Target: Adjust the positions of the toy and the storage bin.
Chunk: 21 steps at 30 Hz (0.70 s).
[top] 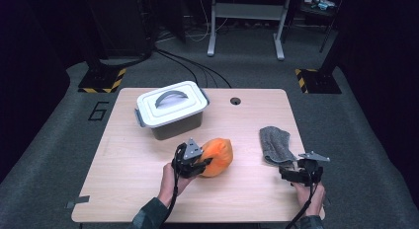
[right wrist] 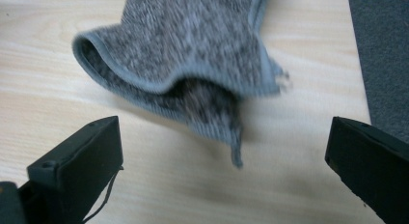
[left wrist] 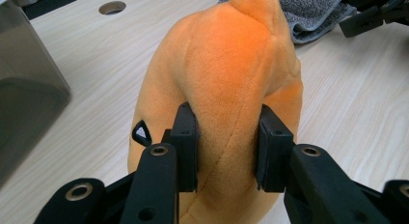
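Left tongs clamped on orange plush toy, pads dug into its soft flank; toy rests on bench near middle, just in front of lidded grey bin.

Right tongs spread wide, nothing between them; grey towel lies folded at bench's right edge, just ahead of them.

Step judged: toy gripped, not yet lifted; towel free.

Next likely calls for lid off the bin before toy goes in, with the right tongs free to take it.

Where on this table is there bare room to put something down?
The widest bare patch is the table's near-left part, below the lidded box and left of the left gripper pinching the orange plush toy. A narrower strip lies between the toy and the grey cloth. The near-right corner is crowded by the open right gripper.
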### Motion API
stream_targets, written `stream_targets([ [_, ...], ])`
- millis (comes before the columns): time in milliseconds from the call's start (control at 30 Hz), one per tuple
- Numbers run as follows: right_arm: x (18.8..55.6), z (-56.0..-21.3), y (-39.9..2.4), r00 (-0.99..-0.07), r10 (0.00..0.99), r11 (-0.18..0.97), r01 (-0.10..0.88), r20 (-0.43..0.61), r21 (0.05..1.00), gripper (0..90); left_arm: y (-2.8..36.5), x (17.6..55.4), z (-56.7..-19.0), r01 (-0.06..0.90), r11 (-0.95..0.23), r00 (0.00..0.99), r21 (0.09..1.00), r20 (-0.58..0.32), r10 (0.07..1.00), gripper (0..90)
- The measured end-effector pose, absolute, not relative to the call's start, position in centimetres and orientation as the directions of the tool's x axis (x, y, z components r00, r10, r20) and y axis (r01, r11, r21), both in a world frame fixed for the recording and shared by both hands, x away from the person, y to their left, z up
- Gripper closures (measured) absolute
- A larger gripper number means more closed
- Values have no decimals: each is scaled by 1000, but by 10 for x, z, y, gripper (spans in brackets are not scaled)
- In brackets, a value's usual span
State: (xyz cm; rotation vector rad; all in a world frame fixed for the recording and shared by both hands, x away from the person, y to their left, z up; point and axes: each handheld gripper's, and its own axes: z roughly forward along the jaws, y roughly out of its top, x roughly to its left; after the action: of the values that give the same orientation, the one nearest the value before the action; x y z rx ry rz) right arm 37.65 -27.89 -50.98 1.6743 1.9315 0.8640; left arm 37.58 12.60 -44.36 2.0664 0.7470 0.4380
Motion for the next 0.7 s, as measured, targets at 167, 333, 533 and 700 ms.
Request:
stream_targets([
  [167,372,-523,-279,-163,984,67,726,76,684,0,130,370,-440,336,-464,762,820,53,645,668],
  [333,370,-527,-276,-164,986,116,716,4,689,0,137,364,-434,319,-472,759,822,77,647,668],
  [533,369,-530,-277,-174,985,121,688,1,716,0,149,357,-432,316,-466,752,827,81,655,667],
  [700,370,-530,-276,-165,986,113,687,3,717,0,161,350,-431,315,-459,747,831,81,659,667],
])
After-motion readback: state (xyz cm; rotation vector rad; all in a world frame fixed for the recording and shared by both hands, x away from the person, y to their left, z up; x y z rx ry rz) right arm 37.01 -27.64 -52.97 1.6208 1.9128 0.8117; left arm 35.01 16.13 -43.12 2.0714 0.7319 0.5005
